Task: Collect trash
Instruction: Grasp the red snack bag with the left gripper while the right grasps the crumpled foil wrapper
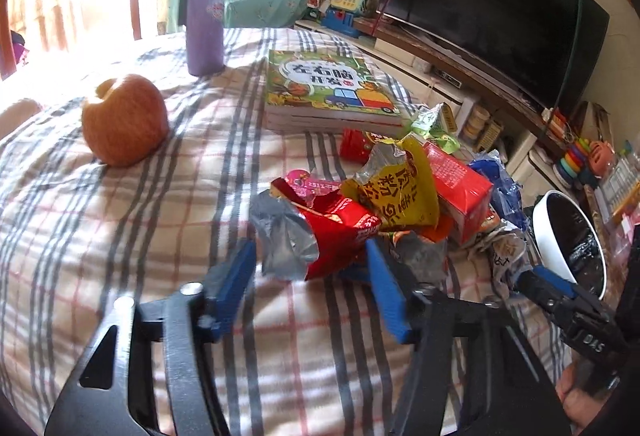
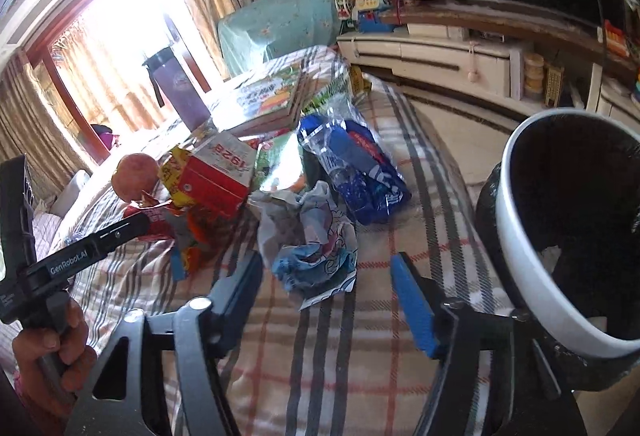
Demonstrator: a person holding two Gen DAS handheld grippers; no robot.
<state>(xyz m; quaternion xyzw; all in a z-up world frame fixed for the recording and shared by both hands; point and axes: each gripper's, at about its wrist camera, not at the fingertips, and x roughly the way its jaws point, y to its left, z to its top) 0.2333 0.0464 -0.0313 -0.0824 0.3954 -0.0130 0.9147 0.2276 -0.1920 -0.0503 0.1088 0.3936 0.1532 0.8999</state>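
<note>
A heap of trash lies on the plaid-covered table: a red and silver snack wrapper, a yellow wrapper, a red carton, a blue wrapper and a crumpled white and blue wrapper. My left gripper is open, its blue fingers either side of the red and silver wrapper. My right gripper is open just short of the crumpled wrapper; it also shows in the left wrist view. A white bin with a black liner stands at the table's right edge.
A bitten apple, a purple flask and a stack of children's books stand on the table behind the trash. A TV on a low cabinet with toys lies beyond the right edge.
</note>
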